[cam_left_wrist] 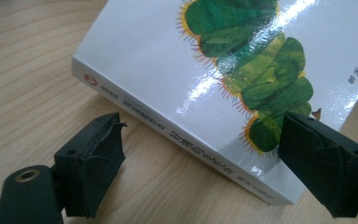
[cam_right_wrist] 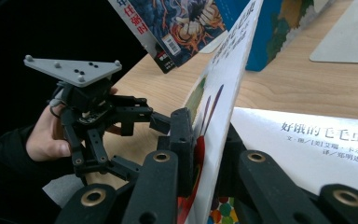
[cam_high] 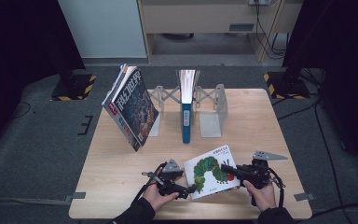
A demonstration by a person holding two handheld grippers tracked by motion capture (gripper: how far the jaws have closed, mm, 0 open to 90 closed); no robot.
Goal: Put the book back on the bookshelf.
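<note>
On the worktop [cam_high: 112,172] near edge the caterpillar book [cam_high: 212,171] lies, my right fingers [cam_right_wrist: 200,154] pinching only its raised front cover, my left fingers [cam_left_wrist: 191,158] open astride the spine corner; the cover may slip or crease.

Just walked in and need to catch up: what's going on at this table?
A person works two hand-held grippers on a caterpillar picture book at the table's near edge. The right gripper is shut on the book's front cover, lifting it open. The left gripper sits open at the spine corner. A bookend rack behind holds a blue book; another book leans beside it.
</note>
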